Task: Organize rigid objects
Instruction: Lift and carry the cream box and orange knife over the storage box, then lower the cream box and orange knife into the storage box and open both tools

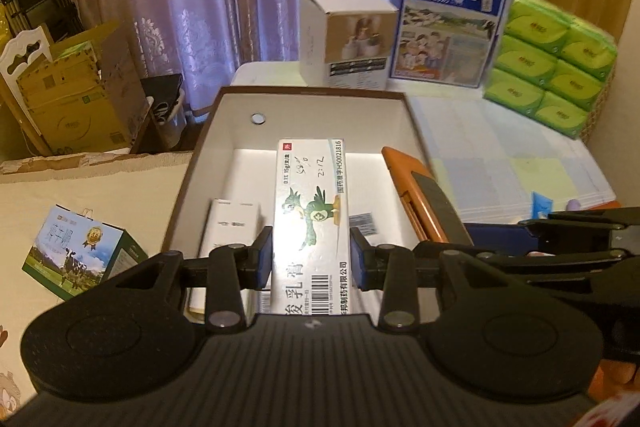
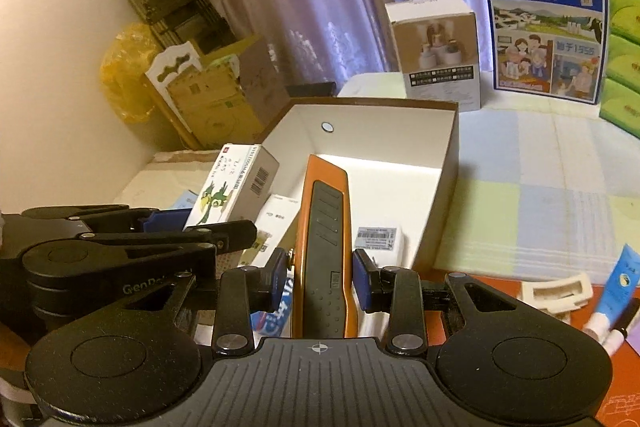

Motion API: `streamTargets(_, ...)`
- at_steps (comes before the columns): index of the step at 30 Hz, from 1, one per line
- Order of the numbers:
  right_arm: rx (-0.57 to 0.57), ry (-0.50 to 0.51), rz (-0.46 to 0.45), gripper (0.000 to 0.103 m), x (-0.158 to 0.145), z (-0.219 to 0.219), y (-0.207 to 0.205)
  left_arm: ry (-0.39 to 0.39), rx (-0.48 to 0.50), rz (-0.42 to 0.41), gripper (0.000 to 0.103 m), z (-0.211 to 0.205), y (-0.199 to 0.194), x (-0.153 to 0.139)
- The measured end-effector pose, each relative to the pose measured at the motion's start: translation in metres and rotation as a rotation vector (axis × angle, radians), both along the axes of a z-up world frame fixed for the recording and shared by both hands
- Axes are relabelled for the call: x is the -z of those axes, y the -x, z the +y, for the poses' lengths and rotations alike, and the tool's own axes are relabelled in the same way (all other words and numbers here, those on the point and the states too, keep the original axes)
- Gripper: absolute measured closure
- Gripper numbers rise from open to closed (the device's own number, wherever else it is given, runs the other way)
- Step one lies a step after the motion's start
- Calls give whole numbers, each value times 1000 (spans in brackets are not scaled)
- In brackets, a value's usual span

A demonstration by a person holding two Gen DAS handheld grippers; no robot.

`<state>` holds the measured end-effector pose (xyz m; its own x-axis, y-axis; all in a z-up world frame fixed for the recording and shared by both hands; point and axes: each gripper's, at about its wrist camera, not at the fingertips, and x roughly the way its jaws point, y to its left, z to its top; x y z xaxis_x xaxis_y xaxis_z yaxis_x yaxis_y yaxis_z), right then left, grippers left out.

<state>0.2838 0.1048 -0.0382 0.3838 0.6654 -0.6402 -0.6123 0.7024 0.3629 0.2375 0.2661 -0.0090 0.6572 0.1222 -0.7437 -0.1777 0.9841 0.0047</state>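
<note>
Behind open box (image 1: 308, 95): humidifier carton (image 1: 346, 39), milk carton (image 1: 448, 23).

The ointment carton (image 1: 310, 223) hid the middle of the open box's floor (image 1: 248, 167), its near end cut off behind the left gripper (image 1: 311, 257). Beside the box, green tissue packs (image 2: 624, 59) ran off the picture's edge.
</note>
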Motion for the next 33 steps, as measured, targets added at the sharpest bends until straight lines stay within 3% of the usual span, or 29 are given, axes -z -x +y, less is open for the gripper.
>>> streamTargets(9,42,86,16,71,24,38,-27,31,28,66,70,36,-35,29)
streamTargets(23,98,274,-34,71,57,74,-73,57,74,150,70,53,-99,70)
streamTargets(33,121,333,-59,71,67,82,-97,73,83,174,70,56,-128,86)
